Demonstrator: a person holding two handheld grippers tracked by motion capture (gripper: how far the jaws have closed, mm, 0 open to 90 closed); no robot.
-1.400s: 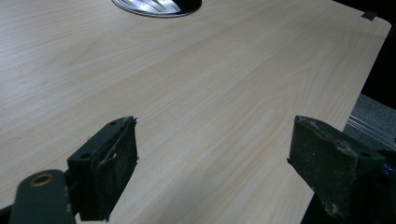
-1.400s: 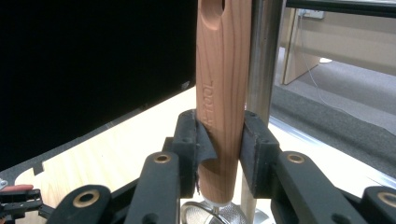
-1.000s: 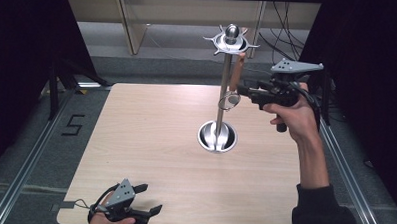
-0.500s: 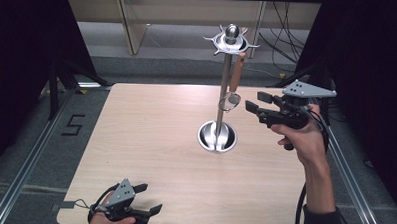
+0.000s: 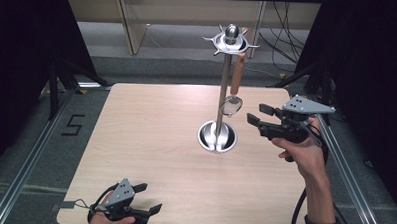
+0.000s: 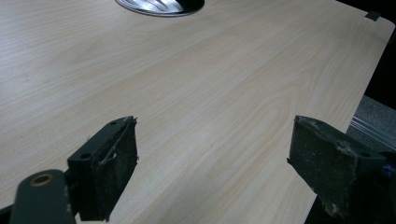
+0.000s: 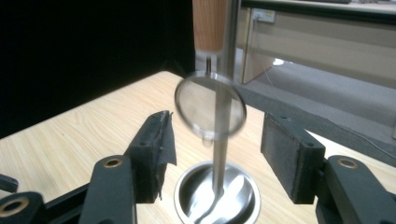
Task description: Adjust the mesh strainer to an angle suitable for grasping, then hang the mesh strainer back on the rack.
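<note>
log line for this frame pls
right tool: open, clear of strainer | strainer: hanging on stand | left tool: open, empty, near table front edge

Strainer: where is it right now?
High view: the strainer hangs by its wooden handle from the stand, right of the pole and above the round base, just left of the open right gripper.
</note>
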